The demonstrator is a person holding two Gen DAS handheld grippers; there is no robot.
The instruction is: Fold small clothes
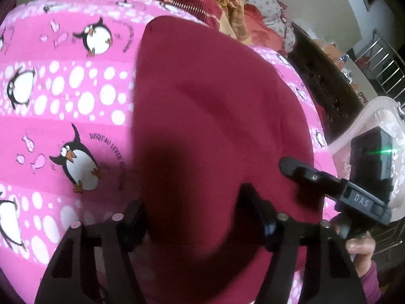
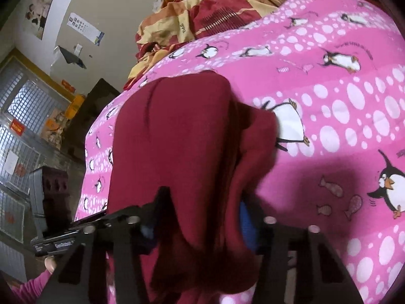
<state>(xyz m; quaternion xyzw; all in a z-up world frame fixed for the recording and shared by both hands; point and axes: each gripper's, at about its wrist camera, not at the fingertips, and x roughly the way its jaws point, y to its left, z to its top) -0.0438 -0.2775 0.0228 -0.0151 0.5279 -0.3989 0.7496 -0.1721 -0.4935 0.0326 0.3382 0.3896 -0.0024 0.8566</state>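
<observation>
Dark red garment point(image 1: 210, 126) lies spread on the pink penguin-print bed cover point(image 1: 63, 96), running forward from the left gripper point(image 1: 192, 217) and filling the gap between its fingers point(image 1: 255, 212). Fingers stand apart on either side of the cloth; can't tell if the pads actually press on it, near edge is blurred. Right gripper point(image 2: 202, 217): same garment point(image 2: 177, 131) bunched up and hanging between its fingers point(image 2: 249, 225), folds stacked against the blue-padded right finger, fabric draping below the jaw line. Looks pinched, but pad contact isn't clear enough to call. In the left view the right gripper's finger point(image 1: 298, 169) sits on the garment's right edge, just right of the left fingers. Ahead of both grippers, past the garment's far end: crumpled red-and-yellow bedding point(image 2: 202, 7). A hand point(image 1: 359, 245) in a pink sleeve point(image 1: 372, 281) shows at lower right of the left view.
</observation>
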